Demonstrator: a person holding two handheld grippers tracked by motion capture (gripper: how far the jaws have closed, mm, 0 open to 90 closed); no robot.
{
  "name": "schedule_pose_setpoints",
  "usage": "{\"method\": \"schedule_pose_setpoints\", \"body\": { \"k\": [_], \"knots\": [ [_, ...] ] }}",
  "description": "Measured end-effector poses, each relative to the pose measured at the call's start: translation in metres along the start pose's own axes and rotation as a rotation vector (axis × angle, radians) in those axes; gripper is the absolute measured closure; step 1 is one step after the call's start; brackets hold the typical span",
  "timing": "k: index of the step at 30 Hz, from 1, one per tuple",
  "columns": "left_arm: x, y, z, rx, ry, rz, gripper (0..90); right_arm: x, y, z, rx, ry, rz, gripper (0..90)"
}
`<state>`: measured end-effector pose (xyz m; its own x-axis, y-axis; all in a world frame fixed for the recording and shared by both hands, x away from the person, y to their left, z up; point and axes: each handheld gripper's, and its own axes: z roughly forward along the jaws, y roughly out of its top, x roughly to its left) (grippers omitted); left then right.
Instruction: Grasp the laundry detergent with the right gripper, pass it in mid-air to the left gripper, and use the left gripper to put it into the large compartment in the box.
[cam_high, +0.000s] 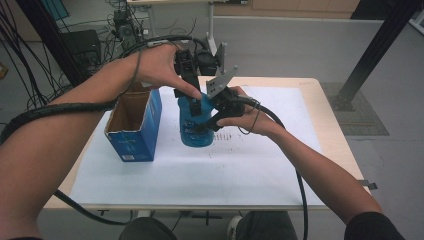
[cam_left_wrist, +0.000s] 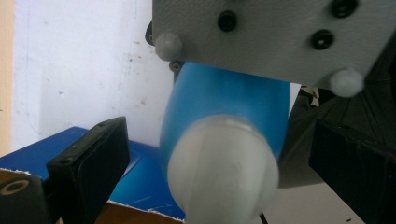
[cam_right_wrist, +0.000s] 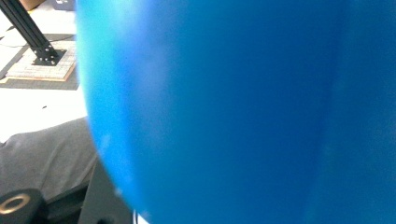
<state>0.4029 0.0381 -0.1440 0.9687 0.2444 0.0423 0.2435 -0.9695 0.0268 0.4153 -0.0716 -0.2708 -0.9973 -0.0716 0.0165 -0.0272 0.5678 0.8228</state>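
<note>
high: above, facing forward-down; gripper views: close on shared blue bottle (cam_high: 196, 122)

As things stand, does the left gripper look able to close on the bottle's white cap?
Probably yes. In the left gripper view the white cap of the blue bottle sits between the left gripper's open jaws with nothing in between, though the right gripper's grey plate crowds in just above.

In my right gripper view the blue bottle (cam_right_wrist: 224, 112) is a close blur running off the top, right and bottom edges, hiding my jaws. In my left gripper view its white cap (cam_left_wrist: 223, 168) is blurred and cut off at the bottom edge.
</note>
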Motion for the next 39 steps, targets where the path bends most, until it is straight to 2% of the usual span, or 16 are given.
{"method": "schedule_pose_setpoints", "body": {
  "k": [7,8,12,15,26,34,35,39],
  "knots": [
    [0.0014,0.0015,0.0024,-0.002,-0.017,-0.002,6.0,-0.0003,0.0018,-0.0017,-0.008,0.014,-0.011,43.5],
    [0.0015,0.0017,0.0026,-0.003,-0.021,0.001,6.0,-0.0016,0.0021,-0.0018,-0.019,0.007,-0.025,43.5],
    [0.0018,0.0021,0.0029,-0.002,-0.024,0.003,6.0,-0.0014,0.0031,-0.0031,-0.021,0.009,-0.018,43.5],
    [0.0017,0.0013,0.0025,-0.003,-0.021,0.000,5.9,-0.0019,0.0037,-0.0027,-0.021,0.000,-0.034,43.5],
    [0.0005,-0.0021,0.0020,-0.020,-0.032,-0.001,5.8,-0.0006,0.0043,-0.0018,-0.016,0.007,-0.031,43.5],
    [-0.0015,-0.0026,0.0016,-0.015,-0.029,0.002,5.8,0.0003,0.0062,-0.0011,-0.014,0.009,-0.032,43.5],
    [-0.0018,-0.0027,0.0014,-0.015,-0.027,0.003,5.8,-0.0004,0.0063,-0.0007,-0.013,-0.002,-0.040,43.5],
    [-0.0023,-0.0030,0.0013,-0.013,-0.023,0.003,5.8,0.0011,0.0069,-0.0009,-0.013,0.011,-0.026,43.5]
  ]
}}
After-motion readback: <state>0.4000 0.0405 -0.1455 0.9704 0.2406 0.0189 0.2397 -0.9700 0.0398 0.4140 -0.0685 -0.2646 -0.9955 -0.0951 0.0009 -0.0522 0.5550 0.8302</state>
